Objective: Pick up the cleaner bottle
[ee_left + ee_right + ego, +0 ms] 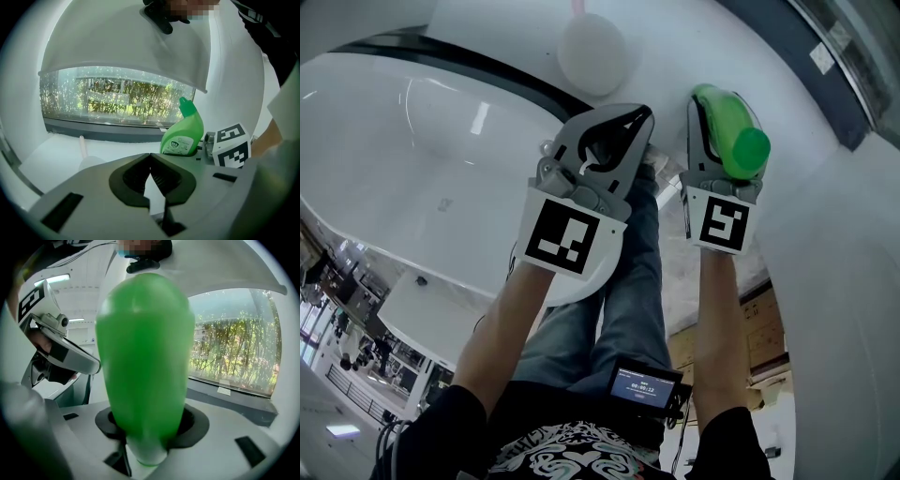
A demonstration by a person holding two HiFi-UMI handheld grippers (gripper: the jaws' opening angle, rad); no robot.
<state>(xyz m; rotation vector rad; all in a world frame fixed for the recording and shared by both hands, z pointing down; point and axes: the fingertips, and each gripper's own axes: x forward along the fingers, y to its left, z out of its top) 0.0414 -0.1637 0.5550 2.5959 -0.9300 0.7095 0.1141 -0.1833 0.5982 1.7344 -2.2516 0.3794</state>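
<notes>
Head camera is looking steeply down over left claw (641, 118) and right claw (718, 111). Claw cameras are facing the window (117, 101); all views are sharing the bottle (741, 142).

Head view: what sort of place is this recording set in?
Probably a bathroom, though I can't be sure. A large glossy white bathtub curves across the left. A green cleaner bottle with an angled neck is being held. The left gripper view shows a wide window above a ledge.
</notes>
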